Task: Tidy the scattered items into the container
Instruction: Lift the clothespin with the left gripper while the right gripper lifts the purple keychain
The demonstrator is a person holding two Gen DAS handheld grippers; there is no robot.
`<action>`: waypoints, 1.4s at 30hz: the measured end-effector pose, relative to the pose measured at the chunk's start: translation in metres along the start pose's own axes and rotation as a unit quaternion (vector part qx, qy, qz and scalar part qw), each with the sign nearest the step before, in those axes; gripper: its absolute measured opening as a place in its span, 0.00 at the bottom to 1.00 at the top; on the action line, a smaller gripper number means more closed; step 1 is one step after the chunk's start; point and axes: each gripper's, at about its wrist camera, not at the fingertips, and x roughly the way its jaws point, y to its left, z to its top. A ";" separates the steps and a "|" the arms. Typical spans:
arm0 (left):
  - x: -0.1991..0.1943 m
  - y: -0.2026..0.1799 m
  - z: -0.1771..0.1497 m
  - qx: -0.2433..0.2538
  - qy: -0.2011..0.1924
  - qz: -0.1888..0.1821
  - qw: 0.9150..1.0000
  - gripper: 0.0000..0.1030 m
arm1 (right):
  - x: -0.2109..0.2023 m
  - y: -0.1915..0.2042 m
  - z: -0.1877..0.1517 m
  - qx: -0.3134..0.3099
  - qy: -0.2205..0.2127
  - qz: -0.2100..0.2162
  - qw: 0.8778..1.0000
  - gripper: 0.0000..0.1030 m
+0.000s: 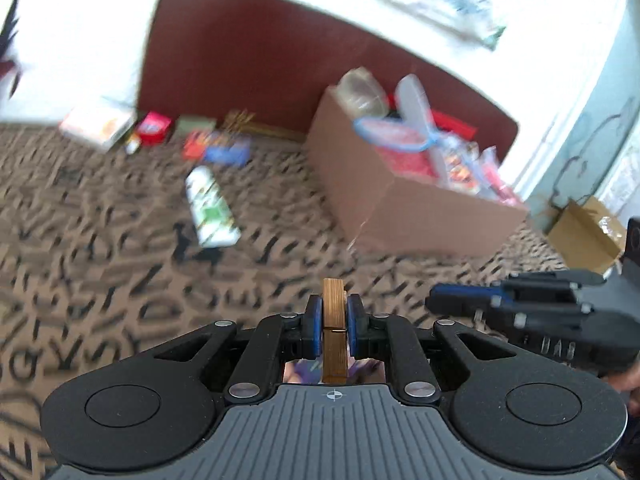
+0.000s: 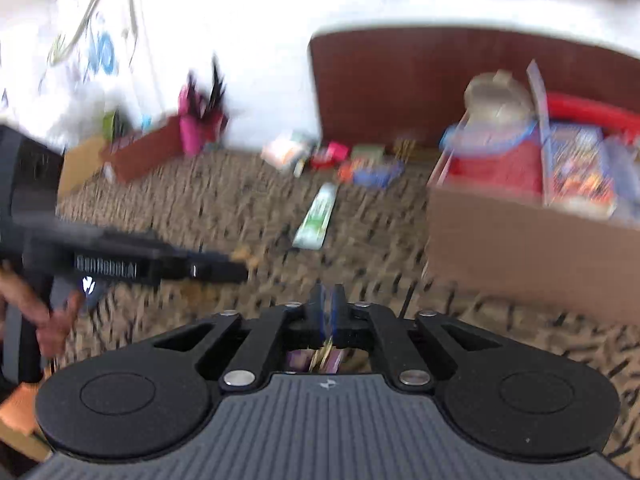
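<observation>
1. The left tongs [image 1: 334, 328] are clamped on a thin, flat, golden-brown ribbed wooden piece [image 1: 334, 332], held edge-on between the blue pads [image 1: 313, 328]. It looks like a clothes-peg or a small slat; the blur does not let me say which. Keep the squeeze steady, as the piece is narrow and could pivot.

2. The right tongs [image 2: 329, 316] stand pressed together. A yellowish sliver shows low between them, so they may be pinching something thin, but I cannot tell what.

3. The open brown cardboard box [image 1: 384, 204] sits on the patterned brown carpet [image 1: 100, 288], ahead and to the right of the left tongs, against the dark red board [image 1: 248, 52]. It is already heaped with packets, a blue-rimmed lid and a round tape-like roll.

4. My judgement is that the step in hand is carrying the wooden piece to the box. Lift it above the near wall before crossing over, then aim for a low gap among the contents so that it does not slide off the heap.

5. Let go only once the piece is well inside the rim, and part the tongs fully so it drops clean.

6. Keep the two tongs apart on the way; they are near each other now and both views are smeared.

7. The white and green tube [image 1: 211, 208] and the small coloured boxes near the board remain on the carpet.
</observation>
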 end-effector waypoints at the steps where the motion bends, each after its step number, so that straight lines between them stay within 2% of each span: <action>1: 0.001 0.005 -0.005 -0.008 0.009 0.003 1.000 0.08 | 0.008 0.003 -0.007 -0.006 0.013 -0.001 1.000 0.41; 2: 0.001 0.011 -0.010 -0.014 0.015 0.006 1.000 0.08 | 0.015 0.005 -0.013 -0.014 0.024 -0.007 1.000 0.53; 3: 0.001 0.015 -0.014 -0.019 0.020 0.011 1.000 0.08 | 0.022 0.008 -0.017 -0.025 0.032 -0.017 0.999 0.53; 6: 0.000 0.029 -0.021 -0.032 0.027 0.018 0.999 0.08 | 0.037 0.010 -0.025 -0.036 0.057 -0.043 0.997 0.53; 9: -0.001 0.034 -0.021 -0.035 0.025 0.020 0.999 0.09 | 0.049 0.002 -0.030 -0.016 0.077 -0.039 0.996 0.43; 12: 0.002 0.034 -0.021 -0.036 0.025 0.013 0.999 0.09 | 0.059 0.003 -0.032 -0.020 0.057 -0.043 0.997 0.43; 13: 0.003 0.034 -0.022 -0.036 0.027 0.012 0.999 0.09 | 0.062 0.004 -0.032 -0.021 0.050 -0.047 0.997 0.36; 14: 0.004 0.033 -0.023 -0.035 0.028 0.012 0.999 0.09 | 0.064 0.005 -0.031 -0.021 0.043 -0.050 0.998 0.14; 17: 0.002 0.029 -0.024 -0.031 0.026 0.010 0.999 0.09 | 0.063 0.001 -0.028 0.008 0.032 -0.040 0.999 0.12; 22: -0.002 0.022 -0.020 -0.024 0.019 0.013 0.999 0.09 | 0.029 -0.002 -0.020 0.036 -0.021 -0.022 0.999 0.12; 29: -0.003 -0.010 0.001 0.015 0.000 -0.014 1.000 0.09 | -0.024 -0.003 0.001 0.019 -0.088 -0.040 0.995 0.11; 37: 0.002 -0.067 0.054 0.081 -0.039 -0.063 0.994 0.09 | -0.074 -0.033 0.024 0.026 -0.140 -0.066 0.988 0.11; 42: 0.017 -0.100 0.089 0.108 -0.048 -0.088 0.989 0.09 | -0.099 -0.059 0.046 0.021 -0.167 -0.096 0.981 0.11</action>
